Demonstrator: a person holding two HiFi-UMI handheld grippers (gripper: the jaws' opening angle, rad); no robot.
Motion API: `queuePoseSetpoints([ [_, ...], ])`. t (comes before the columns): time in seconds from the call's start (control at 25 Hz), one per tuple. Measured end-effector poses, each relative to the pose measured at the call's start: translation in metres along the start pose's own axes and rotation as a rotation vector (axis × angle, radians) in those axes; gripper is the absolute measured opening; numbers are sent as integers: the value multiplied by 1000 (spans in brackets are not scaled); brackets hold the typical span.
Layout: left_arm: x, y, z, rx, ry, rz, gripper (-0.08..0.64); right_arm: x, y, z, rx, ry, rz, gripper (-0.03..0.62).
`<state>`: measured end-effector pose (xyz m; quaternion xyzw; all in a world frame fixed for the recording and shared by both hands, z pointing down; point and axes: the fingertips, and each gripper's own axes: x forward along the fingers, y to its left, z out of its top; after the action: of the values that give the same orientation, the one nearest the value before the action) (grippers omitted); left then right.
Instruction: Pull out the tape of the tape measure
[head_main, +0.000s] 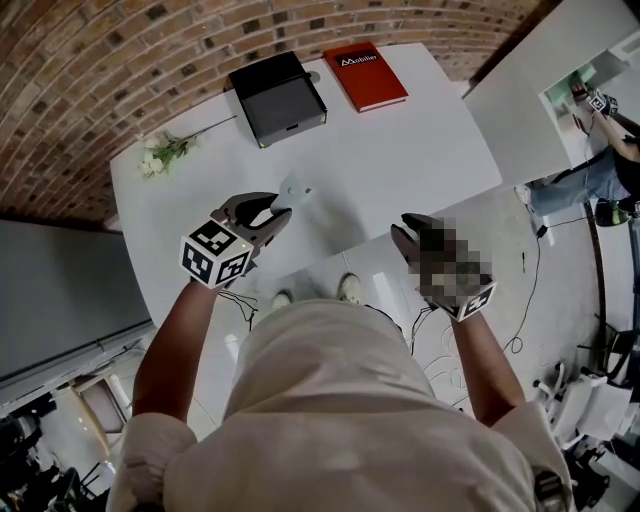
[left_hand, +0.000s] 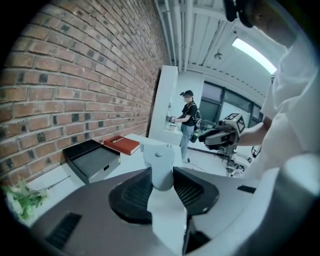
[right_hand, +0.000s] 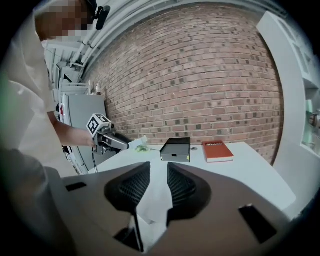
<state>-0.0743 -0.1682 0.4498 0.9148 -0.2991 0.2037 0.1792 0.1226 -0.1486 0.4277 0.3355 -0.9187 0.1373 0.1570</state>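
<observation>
White table (head_main: 400, 150) under a brick wall (head_main: 100, 60). We note the left gripper (head_main: 278, 210) held over the table's near edge, its jaws pinching the pale tape measure (head_main: 294, 189). The case's long axis runs out past the fingertips toward the wall. We cannot make out the tape's tab, and the pads hide the case's lower part. The right gripper (head_main: 408, 228) has its jaws spread and empty, and a mosaic patch covers its body.

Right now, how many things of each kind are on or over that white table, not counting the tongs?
Black tray: 1
Red book: 1
Flower sprig: 1
Tape measure, held up: 1
Total: 4
</observation>
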Motion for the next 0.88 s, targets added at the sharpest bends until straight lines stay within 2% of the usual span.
queuePoseSetpoints([
  [0.24,-34,-39,13,111,-6,-256,124,9,41,37,-24,-70,179,110],
  [0.4,-58,-59,14,182,12,-402,124,11,77,55,-64,-79,306,110],
  [0.88,-119,-102,6,344,54,-718,124,25,162,72,-107,-46,572,109],
])
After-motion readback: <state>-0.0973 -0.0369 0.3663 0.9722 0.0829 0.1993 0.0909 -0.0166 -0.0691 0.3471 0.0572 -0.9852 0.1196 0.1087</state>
